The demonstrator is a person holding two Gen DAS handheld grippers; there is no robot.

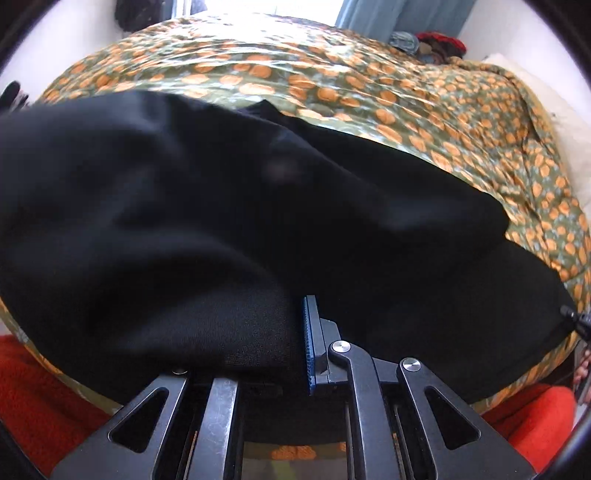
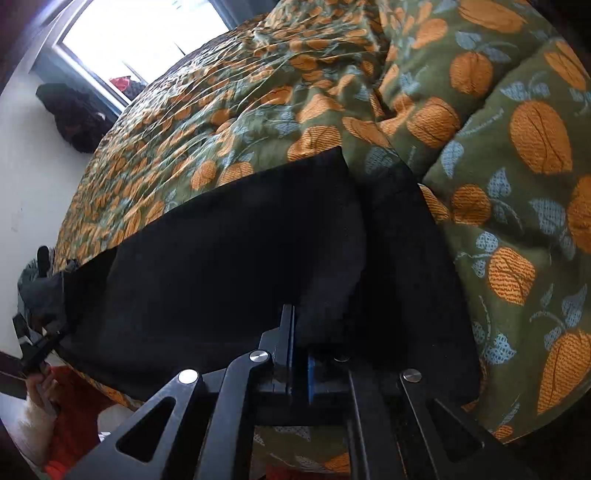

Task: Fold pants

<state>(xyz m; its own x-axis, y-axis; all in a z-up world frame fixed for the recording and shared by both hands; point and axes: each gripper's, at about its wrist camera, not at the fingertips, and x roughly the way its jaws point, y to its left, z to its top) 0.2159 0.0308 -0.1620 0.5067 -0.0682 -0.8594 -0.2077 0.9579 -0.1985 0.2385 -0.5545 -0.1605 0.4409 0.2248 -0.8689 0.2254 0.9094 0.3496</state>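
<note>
Left wrist view. You see one pair of black pants (image 1: 221,206) spread across the middle of the frame on one bedspread (image 1: 369,88) printed with orange fruit on green. Your left gripper (image 1: 295,343) sits at lower centre, its jaws closed on a bunched fold of the pants; one blue pad (image 1: 309,343) shows, and cloth hides the other finger. The pants' far edge runs from the left border down to the right border, where the tip of your right gripper (image 1: 576,321) meets their corner. Open bedspread fills the upper half. One pile of clothes (image 1: 432,42) lies at upper right, beside one blue curtain (image 1: 391,14). Red fabric (image 1: 532,417) shows in both lower corners.

Right wrist view. The same pants (image 2: 221,258) fill the centre, one folded corner pointing to upper centre. Your right gripper (image 2: 301,343) at lower centre is pinching a fold of them between two fingers, a blue pad (image 2: 311,376) showing on the right one. At the left border your left gripper (image 2: 37,350) meets the pants' far end, a hand (image 2: 37,387) below it. Heaped bedspread (image 2: 517,184) rises just beside the pants on the right. Flat bedspread lies open toward one window (image 2: 140,33) at upper left, with one dark bundle (image 2: 74,114) against the wall below it.
</note>
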